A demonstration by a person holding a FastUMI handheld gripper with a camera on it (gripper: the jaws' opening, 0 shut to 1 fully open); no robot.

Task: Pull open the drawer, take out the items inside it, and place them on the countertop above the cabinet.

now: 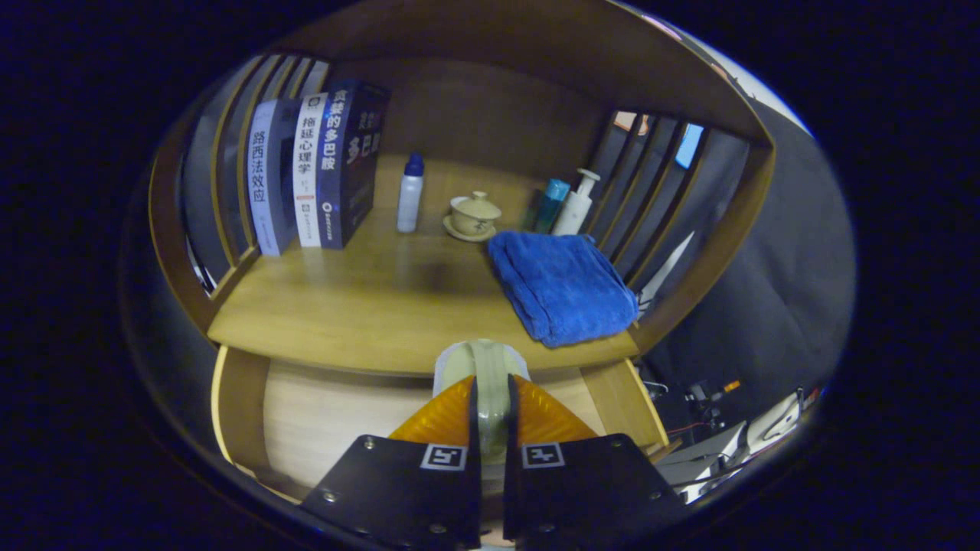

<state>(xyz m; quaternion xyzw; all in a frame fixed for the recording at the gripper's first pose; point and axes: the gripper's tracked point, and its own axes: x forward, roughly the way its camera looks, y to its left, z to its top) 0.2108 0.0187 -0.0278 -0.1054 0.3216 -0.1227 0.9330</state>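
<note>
My gripper (490,386) is shut on a pale, rounded item (481,356), perhaps a roll or a small dish held on edge; both fingers press its sides. The item hangs above the open drawer (329,413), level with the front edge of the wooden countertop (367,298). The drawer's light wood floor shows bare to the left of the fingers. The fingers hide the part of the drawer directly beneath them.
On the countertop lie a folded blue towel (563,287) at the right front, books (314,172) standing at the back left, a white bottle with a blue cap (409,195), a lidded tea cup on a saucer (473,216), and two bottles (570,203) in the back right corner. Slatted side walls and a shelf overhead enclose the counter.
</note>
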